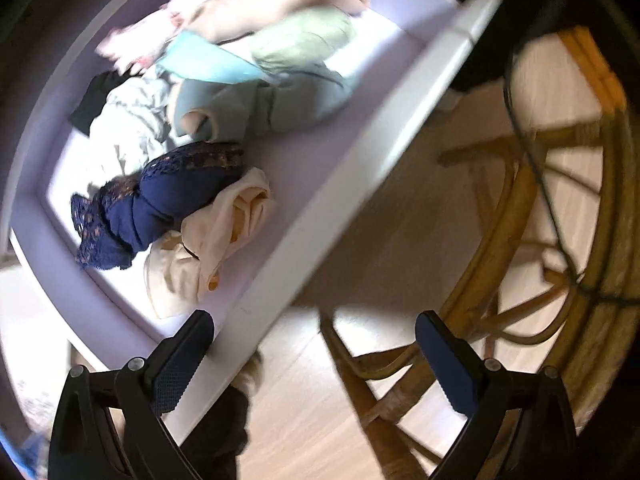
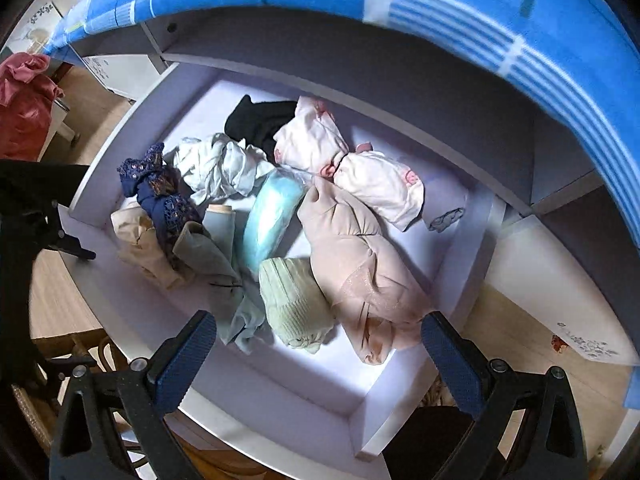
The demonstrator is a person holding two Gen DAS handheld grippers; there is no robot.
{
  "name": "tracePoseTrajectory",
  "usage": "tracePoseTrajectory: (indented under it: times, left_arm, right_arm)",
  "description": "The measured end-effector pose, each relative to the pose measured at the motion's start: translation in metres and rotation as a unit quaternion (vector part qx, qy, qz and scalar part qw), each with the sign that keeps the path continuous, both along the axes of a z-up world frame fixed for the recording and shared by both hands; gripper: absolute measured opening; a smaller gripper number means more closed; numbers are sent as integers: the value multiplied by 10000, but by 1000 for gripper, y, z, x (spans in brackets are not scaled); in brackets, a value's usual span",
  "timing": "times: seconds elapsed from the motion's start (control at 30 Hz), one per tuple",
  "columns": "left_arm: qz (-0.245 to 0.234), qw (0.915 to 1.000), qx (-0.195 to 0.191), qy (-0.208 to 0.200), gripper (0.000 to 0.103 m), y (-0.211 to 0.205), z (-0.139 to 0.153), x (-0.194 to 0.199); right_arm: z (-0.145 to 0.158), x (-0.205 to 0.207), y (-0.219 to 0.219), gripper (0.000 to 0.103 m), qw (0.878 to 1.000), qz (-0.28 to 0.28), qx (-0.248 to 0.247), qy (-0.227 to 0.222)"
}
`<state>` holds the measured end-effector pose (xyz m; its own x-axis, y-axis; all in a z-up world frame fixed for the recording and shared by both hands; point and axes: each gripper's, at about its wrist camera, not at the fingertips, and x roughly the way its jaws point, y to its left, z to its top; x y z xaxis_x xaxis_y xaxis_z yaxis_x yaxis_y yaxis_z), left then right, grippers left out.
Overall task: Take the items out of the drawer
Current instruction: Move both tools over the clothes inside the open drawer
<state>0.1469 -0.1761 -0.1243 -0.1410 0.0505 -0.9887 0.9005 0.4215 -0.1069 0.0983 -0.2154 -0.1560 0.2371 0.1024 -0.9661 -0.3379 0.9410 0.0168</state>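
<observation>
The white drawer (image 2: 280,412) stands pulled out, with several rolled clothes inside. Among them are a navy lace piece (image 2: 160,196), a cream piece (image 2: 136,236), a pale green knit (image 2: 292,300), a pink-beige bundle (image 2: 352,264) and a turquoise roll (image 2: 272,220). My right gripper (image 2: 318,328) hovers open above the green knit and holds nothing. In the left wrist view my left gripper (image 1: 314,332) is open and empty above the drawer's front panel (image 1: 360,160). The navy lace piece (image 1: 160,200) and cream piece (image 1: 212,248) lie just ahead of its left finger.
A rattan chair (image 1: 540,240) stands on the wooden floor right beside the drawer front. Blue checked bedding (image 2: 440,8) overhangs the back of the drawer. A red cloth (image 2: 24,100) lies far left. A small grey scrap (image 2: 446,218) sits at the drawer's right wall.
</observation>
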Motion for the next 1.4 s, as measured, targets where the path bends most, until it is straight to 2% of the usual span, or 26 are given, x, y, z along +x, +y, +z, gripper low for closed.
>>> tracePoseTrajectory:
  times: [0.13,0.2,0.23,0.27,0.33,0.37,0.43,0.47,0.5,0.53,0.57,0.6,0.63,0.67,0.7,0.73,0.8,0.87,0.93,1.03,1.07,1.13,1.27,1.3,1.4]
  left_arm:
    - [554,9980,-153,-254,101,2,16,36]
    - [1075,9932,-205,-406,103,6,21,62]
    - [1245,9916,-194,-299,103,8,33,66]
    - [1359,9904,-190,-150,103,8,31,72]
    - [1345,9906,74,-225,103,3,25,80]
    - [1339,9907,83,-210,102,-1,26,85]
    - [1625,9856,-355,308,101,-3,38,91]
    - [2006,9691,-984,1042,101,-3,50,101]
    - [2210,9557,-1323,1426,102,-3,57,106]
    - [2370,9442,-1604,1628,102,-3,64,113]
    - [2470,9409,-1735,1539,102,-3,71,117]
    - [2654,9419,-1696,1164,102,-2,77,127]
    - [2794,9418,-1608,955,102,-1,79,131]
    - [3027,9398,-1447,652,102,3,79,138]
    - [3361,9335,-1212,306,102,9,78,148]
    - [3497,9302,-1102,172,102,12,77,152]
    - [3819,9216,-617,-334,102,22,72,165]
    - [3908,9185,-298,-514,102,26,67,172]
    - [3887,9195,-39,-583,102,24,63,175]
    - [3558,9300,482,-781,102,13,57,171]
    - [3498,9324,519,-746,102,9,57,170]
    - [3622,9287,533,-597,102,8,59,172]
    - [4026,9133,522,-323,102,33,65,164]
    - [4067,9115,543,-289,102,34,68,164]
    - [4019,9131,640,-247,102,29,75,162]
  right_arm:
    - [-4,-1,6,103,9998,14,-165,93]
    - [-8,-2,6,103,9996,-5,-223,176]
    - [-11,-2,7,103,9995,-1,-260,202]
    - [-15,-3,8,103,9992,8,-336,225]
    - [-27,-5,12,103,9977,52,-579,360]
    - [-32,-7,14,103,9968,79,-681,406]
    - [-46,-11,17,103,9934,90,-1000,549]
    - [-51,-12,17,103,9923,83,-1083,601]
    - [-56,-13,17,103,9911,64,-1153,660]
    - [-63,-14,15,103,9895,2,-1238,740]
    - [-66,-15,14,103,9888,-61,-1268,791]
    - [-69,-15,11,103,9879,-164,-1291,839]
    - [-73,-15,8,103,9864,-351,-1322,914]
    - [-76,-16,5,103,9855,-474,-1314,965]
    - [-80,-17,3,103,9845,-602,-1294,1021]
    - [-83,-19,1,103,9832,-731,-1277,1080]
    - [-88,-22,-3,103,9814,-1040,-1157,1127]
    - [-95,-27,-6,103,9777,-1344,-1098,1180]
    - [-102,-31,-8,103,9752,-1528,-1027,1226]
    - [-106,-38,-10,103,9742,-1634,-1009,1186]
    - [-107,-40,-11,103,9741,-1658,-999,1167]
    - [-109,-43,-13,103,9745,-1686,-982,1104]
    - [-112,-54,-13,103,9740,-1758,-973,1046]
    - [-113,-56,-13,103,9737,-1755,-982,1075]
    - [-118,-61,-8,103,9709,-1741,-1051,1265]
